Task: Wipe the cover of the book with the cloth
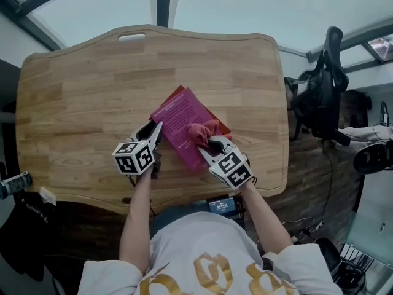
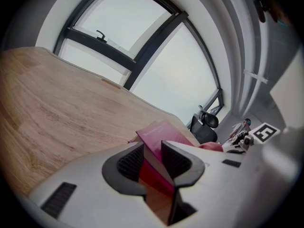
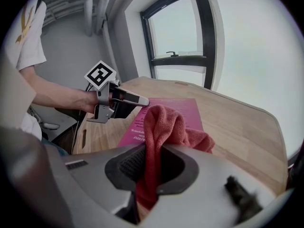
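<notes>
Table [image 1: 73, 103]: bare wood, so nothing grips the book from below. If my push w/ the cloth beats my hold, the book skates or spins toward the front edge, which isn't far off.

Book [image 1: 181, 125]: lies skewed, mid-table, nearer my side, pink cover up w/ a red layer showing under it. I reckon the wipe is under way, and most of the cover looks yet to be covered. Risk: it's pinned at one spot only, so a sideways stroke could pivot it round that spot. A hard stroke toward the pinned edge could buckle or crease the cover.

Cloth [image 1: 201, 133]: red, bunched in a lump, sitting on the cover's near-right part. Bc it's wadded, only a small patch touches, so I could leave streaks or miss the corners. If it snags, it may drag out of the jaws.

L claw [image 2: 153, 158]: clamped on the book's near-left edge, cover and pages between the pads. Squeeze too hard and it dents.

R claw [image 3: 152, 163]: closed on a fold of the cloth, rest hanging out front. Tilt too steep and the bare jaw tips scrape the cover. The two claws are near each other, so a long stroke left could knock them together.
</notes>
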A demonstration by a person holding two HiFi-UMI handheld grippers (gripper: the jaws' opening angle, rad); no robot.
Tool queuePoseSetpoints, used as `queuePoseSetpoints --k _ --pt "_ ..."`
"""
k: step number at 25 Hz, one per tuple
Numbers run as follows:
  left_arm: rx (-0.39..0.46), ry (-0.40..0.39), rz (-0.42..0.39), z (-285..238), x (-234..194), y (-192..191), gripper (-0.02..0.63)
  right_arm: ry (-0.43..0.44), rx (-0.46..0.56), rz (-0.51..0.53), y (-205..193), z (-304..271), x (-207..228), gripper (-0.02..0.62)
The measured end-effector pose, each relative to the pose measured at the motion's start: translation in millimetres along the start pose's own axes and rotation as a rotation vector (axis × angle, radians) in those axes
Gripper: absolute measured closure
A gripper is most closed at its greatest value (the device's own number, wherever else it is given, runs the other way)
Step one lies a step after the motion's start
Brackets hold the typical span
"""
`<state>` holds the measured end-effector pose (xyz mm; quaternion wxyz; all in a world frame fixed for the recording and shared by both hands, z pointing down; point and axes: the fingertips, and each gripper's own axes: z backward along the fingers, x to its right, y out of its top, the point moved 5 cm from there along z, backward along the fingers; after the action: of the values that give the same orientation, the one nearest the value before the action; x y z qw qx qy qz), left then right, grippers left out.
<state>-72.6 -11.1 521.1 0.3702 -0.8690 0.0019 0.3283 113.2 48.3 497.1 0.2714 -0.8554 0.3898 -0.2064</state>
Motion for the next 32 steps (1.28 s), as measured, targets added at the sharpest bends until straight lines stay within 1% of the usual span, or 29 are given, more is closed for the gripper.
queuePoseSetpoints --k 13,24,32 --pt "0.001 -0.009 0.003 0.9 -0.1 0.3 0.486 -0.046 0.006 -0.075 -3.2 5.5 20.0 0.528" --pt "-0.001 -0.018 0.008 1.5 -0.9 0.2 0.486 -0.073 -0.001 -0.086 7.0 -0.1 34.6 0.528" --pt "-0.003 -0.025 0.009 0.6 -1.3 0.0 0.486 -0.086 0.01 -0.114 16.0 -5.1 47.5 0.528"
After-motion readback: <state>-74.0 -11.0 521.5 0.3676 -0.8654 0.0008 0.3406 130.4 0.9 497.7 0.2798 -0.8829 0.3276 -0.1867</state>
